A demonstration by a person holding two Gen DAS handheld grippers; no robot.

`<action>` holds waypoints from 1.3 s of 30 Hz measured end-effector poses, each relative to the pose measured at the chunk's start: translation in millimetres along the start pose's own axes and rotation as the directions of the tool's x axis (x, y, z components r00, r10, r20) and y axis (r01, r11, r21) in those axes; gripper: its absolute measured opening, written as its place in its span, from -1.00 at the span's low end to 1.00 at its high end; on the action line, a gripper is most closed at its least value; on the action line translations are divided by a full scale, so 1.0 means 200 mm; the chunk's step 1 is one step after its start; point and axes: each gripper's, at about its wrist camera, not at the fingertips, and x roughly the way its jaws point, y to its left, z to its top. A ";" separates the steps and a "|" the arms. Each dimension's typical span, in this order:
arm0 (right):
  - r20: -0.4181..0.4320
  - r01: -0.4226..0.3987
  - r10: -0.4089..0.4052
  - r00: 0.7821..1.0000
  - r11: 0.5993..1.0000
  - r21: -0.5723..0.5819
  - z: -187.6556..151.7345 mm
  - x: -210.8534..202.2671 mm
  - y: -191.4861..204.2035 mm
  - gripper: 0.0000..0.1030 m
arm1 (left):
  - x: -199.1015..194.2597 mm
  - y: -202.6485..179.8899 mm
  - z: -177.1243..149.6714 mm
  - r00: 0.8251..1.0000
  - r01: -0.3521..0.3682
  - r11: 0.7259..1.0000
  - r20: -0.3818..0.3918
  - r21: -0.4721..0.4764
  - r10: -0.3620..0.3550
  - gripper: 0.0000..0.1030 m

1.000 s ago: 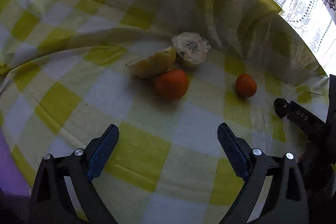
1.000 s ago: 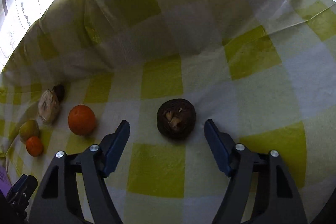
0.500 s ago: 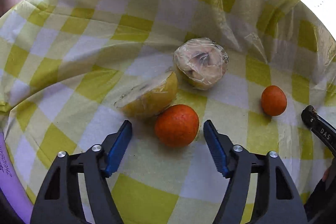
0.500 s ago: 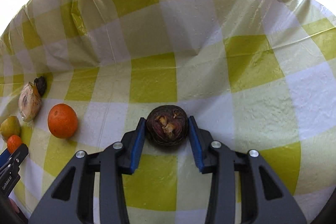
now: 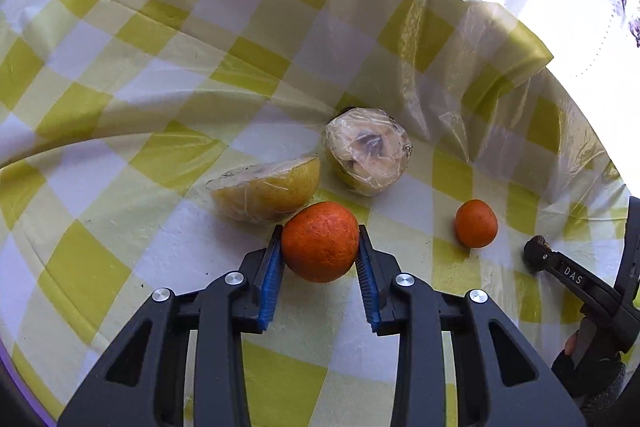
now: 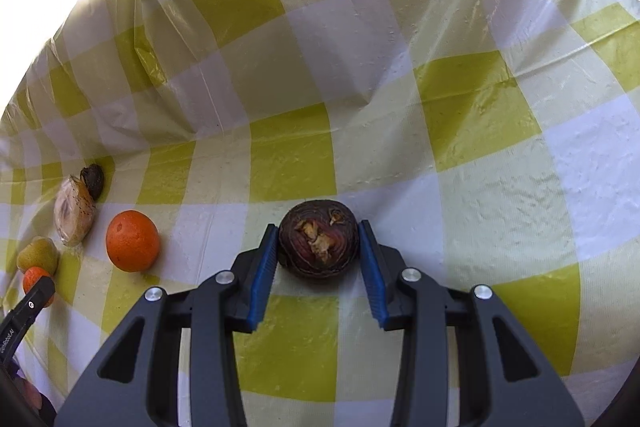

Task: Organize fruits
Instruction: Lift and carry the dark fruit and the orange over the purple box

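In the left wrist view my left gripper (image 5: 320,247) is shut on an orange (image 5: 320,241) that rests on the yellow-checked tablecloth (image 5: 120,155). Behind it lie a wrapped yellow fruit wedge (image 5: 266,189) and a wrapped cut fruit half (image 5: 367,150). A second, smaller orange (image 5: 476,223) lies to the right. In the right wrist view my right gripper (image 6: 319,247) is shut on a dark purple round fruit (image 6: 319,238) on the cloth. The second orange (image 6: 132,241), the wrapped half (image 6: 74,215) and the wedge (image 6: 38,255) lie at the far left there.
The cloth (image 6: 480,107) rises in folds at the back toward a bright window. A small dark fruit (image 6: 93,179) sits behind the wrapped half. The right gripper's body (image 5: 576,287) shows at the right edge of the left wrist view.
Both grippers moved forward and closed: the left onto the orange, the right onto the dark purple fruit. Both were open a second ago.
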 end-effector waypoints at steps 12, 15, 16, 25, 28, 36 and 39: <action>0.101 -0.200 0.187 0.977 0.969 0.142 -0.18 -0.27 -0.16 -0.23 | -0.10 0.11 -0.17 0.995 0.087 0.984 -0.033 -0.154 -0.094 -0.38; 0.097 -0.218 0.205 0.974 0.965 0.148 -0.28 -0.35 -0.13 -0.23 | -0.15 0.11 -0.22 0.995 0.093 0.985 -0.033 -0.148 -0.098 -0.38; 0.098 -0.221 0.208 0.973 0.965 0.144 -0.33 -0.38 -0.12 -0.23 | -0.17 0.11 -0.24 0.994 0.094 0.985 -0.033 -0.145 -0.100 -0.38; 0.087 -0.270 0.262 0.961 0.956 0.111 -0.66 -0.58 0.12 -0.23 | -0.35 0.12 -0.43 0.992 0.117 0.987 -0.041 -0.114 -0.122 -0.37; 0.072 -0.272 0.267 0.961 0.959 0.084 -0.77 -0.64 0.18 -0.23 | -0.41 0.13 -0.49 0.991 0.123 0.988 -0.044 -0.095 -0.128 -0.37; 0.048 -0.245 0.243 0.969 0.969 0.035 -1.01 -0.77 0.30 -0.23 | -0.58 0.15 -0.65 0.988 0.147 0.988 -0.039 -0.048 -0.149 -0.37; 0.045 -0.246 0.246 0.968 0.969 0.002 -1.09 -0.83 0.34 -0.23 | -0.64 0.17 -0.70 0.986 0.158 0.986 -0.042 -0.049 -0.160 -0.37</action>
